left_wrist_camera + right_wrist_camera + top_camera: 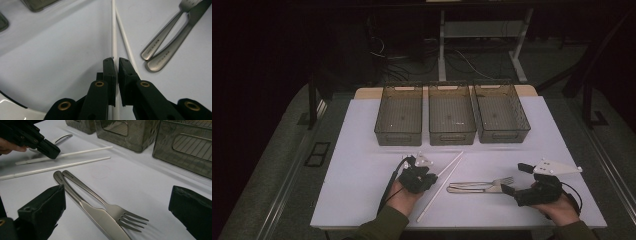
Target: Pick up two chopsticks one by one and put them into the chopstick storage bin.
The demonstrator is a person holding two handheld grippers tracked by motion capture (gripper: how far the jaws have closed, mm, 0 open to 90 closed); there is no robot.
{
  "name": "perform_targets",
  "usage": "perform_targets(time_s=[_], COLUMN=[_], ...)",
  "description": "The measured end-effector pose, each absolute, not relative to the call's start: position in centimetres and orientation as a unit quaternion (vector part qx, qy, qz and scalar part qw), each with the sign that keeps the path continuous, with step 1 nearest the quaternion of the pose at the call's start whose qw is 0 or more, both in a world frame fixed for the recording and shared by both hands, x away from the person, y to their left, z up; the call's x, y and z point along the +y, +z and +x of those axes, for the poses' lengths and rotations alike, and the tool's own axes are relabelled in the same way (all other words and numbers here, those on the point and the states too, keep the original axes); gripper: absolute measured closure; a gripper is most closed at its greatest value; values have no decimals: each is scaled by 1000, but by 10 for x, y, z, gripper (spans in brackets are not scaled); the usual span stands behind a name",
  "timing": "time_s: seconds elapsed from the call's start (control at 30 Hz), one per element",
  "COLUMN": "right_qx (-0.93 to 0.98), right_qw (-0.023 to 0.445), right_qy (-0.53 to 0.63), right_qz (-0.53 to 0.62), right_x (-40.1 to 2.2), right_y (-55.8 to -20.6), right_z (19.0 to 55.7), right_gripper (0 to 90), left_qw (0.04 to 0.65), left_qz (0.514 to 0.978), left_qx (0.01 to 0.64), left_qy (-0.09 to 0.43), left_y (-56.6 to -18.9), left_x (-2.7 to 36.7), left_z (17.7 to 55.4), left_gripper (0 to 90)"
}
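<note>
White worktop (362, 165) before me. Three grey bins in row at far side: left bin (399, 114), middle bin (451, 114), right bin (502, 113), edges nearly touching. My left tongs (424, 176) near middle of worktop, just beside two white chopsticks (443, 182) lying slantwise, side by side. Fork (489, 183) and knife (474, 189) lie together between my hands, handles toward left. My right tongs (517, 179) near right edge, jaws spread apart, tips close to fork tines. Dark floor, cables, desk legs beyond.

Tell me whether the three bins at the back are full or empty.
Empty. From the high view, the left bin, middle bin and right bin each show a bare floor.
</note>
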State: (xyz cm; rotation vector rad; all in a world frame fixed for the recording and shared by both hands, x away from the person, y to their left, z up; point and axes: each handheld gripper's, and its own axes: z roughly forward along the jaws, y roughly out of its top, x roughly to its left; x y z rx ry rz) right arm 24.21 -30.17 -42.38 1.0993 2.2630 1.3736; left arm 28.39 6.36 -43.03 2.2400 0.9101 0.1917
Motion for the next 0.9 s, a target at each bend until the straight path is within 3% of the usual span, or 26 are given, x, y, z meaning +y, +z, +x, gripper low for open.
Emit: perform_targets(time_s=[0.9], right_qx=[782], right_qw=[134], right_qy=[475], right_qz=[381], right_x=[-302], right_y=[-424], right_z=[243], right_gripper=[11], left_qw=[499], left_qz=[809], left_qx=[299], left_qy=[84], left_y=[-381], left_x=[86], left_z=[292], left_gripper=[845])
